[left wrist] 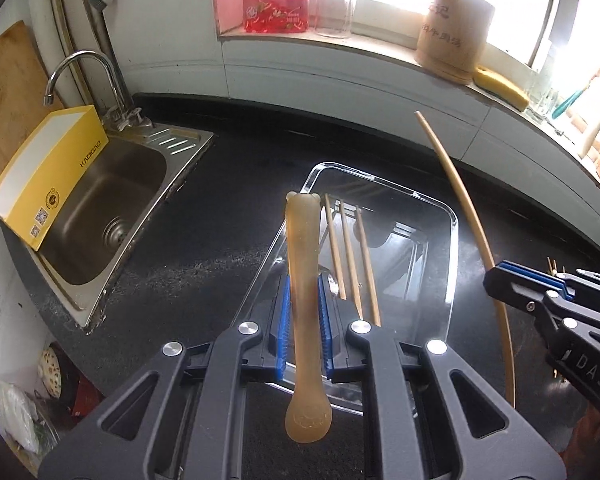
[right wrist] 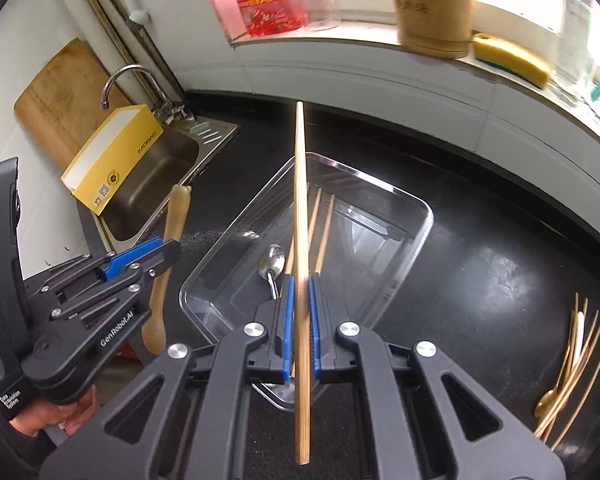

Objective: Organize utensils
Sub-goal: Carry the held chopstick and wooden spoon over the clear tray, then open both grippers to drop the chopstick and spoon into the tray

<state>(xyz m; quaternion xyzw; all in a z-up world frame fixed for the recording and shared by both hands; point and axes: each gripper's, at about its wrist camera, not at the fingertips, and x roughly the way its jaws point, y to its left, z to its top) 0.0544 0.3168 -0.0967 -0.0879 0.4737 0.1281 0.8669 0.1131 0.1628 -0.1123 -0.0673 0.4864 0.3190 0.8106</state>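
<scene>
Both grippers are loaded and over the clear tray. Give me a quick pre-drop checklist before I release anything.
1. Left gripper shut on the amber spoon: ok.
2. Right gripper shut on the chopstick: ok.
3. Both loads above the clear tray: ok.
4. Bare floor in the tray beside the chopsticks and metal spoon already there: ok.
5. Grippers apart from each other: ok.
6. Height above the tray floor: cannot tell.
</scene>
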